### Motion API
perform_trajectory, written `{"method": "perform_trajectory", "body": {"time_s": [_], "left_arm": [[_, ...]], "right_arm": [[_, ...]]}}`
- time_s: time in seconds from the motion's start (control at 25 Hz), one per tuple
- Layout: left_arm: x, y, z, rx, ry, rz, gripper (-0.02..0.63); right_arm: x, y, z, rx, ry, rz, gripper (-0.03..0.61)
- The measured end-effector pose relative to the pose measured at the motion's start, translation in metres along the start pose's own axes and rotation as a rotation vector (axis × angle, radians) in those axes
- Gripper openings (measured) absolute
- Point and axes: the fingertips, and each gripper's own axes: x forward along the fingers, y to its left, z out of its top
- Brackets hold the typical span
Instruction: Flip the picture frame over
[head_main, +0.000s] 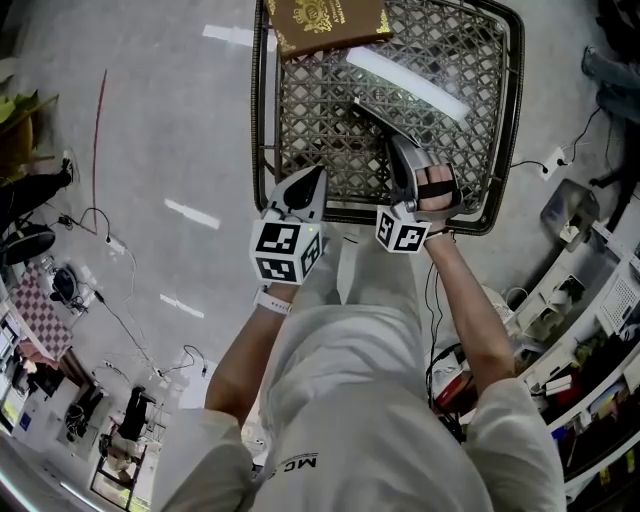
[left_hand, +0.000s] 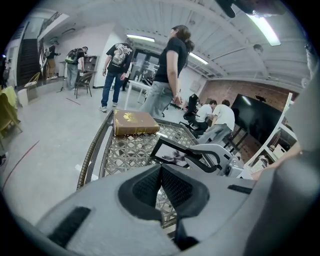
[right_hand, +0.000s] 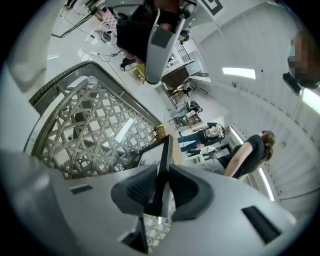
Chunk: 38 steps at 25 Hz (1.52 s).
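The black picture frame (head_main: 385, 122) stands tilted on edge over the lattice table (head_main: 515, 120), near its front right. My right gripper (head_main: 400, 142) is shut on the frame's near edge. In the right gripper view the frame (right_hand: 162, 155) runs up between both pads of that gripper (right_hand: 161, 187). In the left gripper view the frame (left_hand: 172, 152) shows its picture side, with the right gripper (left_hand: 212, 156) clamped on it. My left gripper (head_main: 312, 172) hovers at the table's front rim, left of the frame; it (left_hand: 160, 170) is shut with nothing in it.
A brown book (head_main: 325, 22) lies at the table's far edge, also seen in the left gripper view (left_hand: 134, 122). The table has a raised metal rim (left_hand: 92, 150). People (left_hand: 167, 70) stand beyond it. Shelves (head_main: 590, 330) and cables crowd the floor at right.
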Motion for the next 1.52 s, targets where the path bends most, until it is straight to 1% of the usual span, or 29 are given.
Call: {"method": "perform_trajectory", "body": {"time_s": [0.32,0.4,0.64,0.72,1.04,1.16,1.2,1.4,1.52], "left_arm": [[-0.003,0.006,0.001,-0.004,-0.001,0.001,0.023],[-0.003,0.007,0.0,-0.006,-0.001,0.0,0.023],[-0.003,0.006,0.0,-0.01,0.002,0.003,0.023],[-0.003,0.009,0.0,-0.008,0.003,0.005,0.023],[-0.004,0.014,0.002,-0.008,0.003,0.011,0.023],[-0.004,0.013,0.006,-0.006,-0.005,0.01,0.023],[-0.005,0.012,0.008,-0.005,-0.008,0.01,0.023],[-0.009,0.008,0.02,0.004,-0.026,0.011,0.023],[-0.015,0.004,0.03,0.012,-0.04,0.013,0.023]], "right_arm": [[-0.005,0.001,0.012,0.128,-0.023,0.042,0.072],[-0.005,0.005,0.016,0.156,-0.029,0.063,0.064],[-0.003,0.024,0.011,0.224,0.004,0.123,0.055],[-0.001,0.025,0.01,0.243,0.014,0.125,0.043],[0.006,0.015,0.007,0.274,0.025,0.121,0.043],[0.006,0.009,0.008,0.301,0.022,0.118,0.031],[0.005,0.006,0.008,0.325,0.022,0.121,0.02],[0.002,-0.011,0.006,0.501,0.038,0.159,0.016],[-0.002,-0.024,0.007,0.575,0.031,0.173,0.015]]}}
